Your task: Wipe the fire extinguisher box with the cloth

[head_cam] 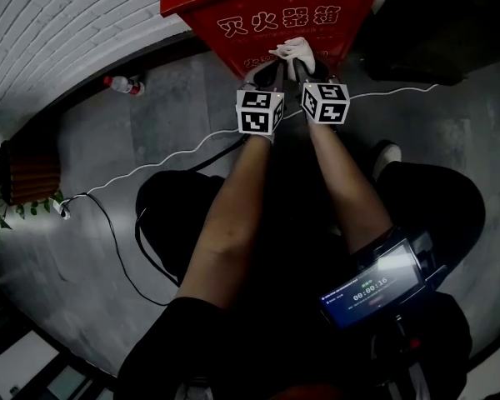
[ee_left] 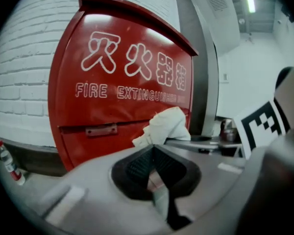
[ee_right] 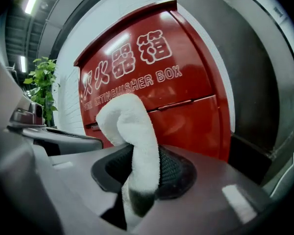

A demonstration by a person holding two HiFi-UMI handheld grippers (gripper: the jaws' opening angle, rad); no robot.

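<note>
The red fire extinguisher box stands against the wall, with white Chinese and English lettering on its front. A white cloth is pinched in my right gripper, which is shut on it; its loop bulges out beyond the jaws, close to the box's lower front. My left gripper hangs just left of it, its black pads together with nothing between them. From the left gripper view the cloth shows in front of the box's lower door.
A plastic bottle lies at the foot of the white brick wall, left of the box. A white cable runs across the grey floor. A dark pillar adjoins the box's right. A plant stands far left.
</note>
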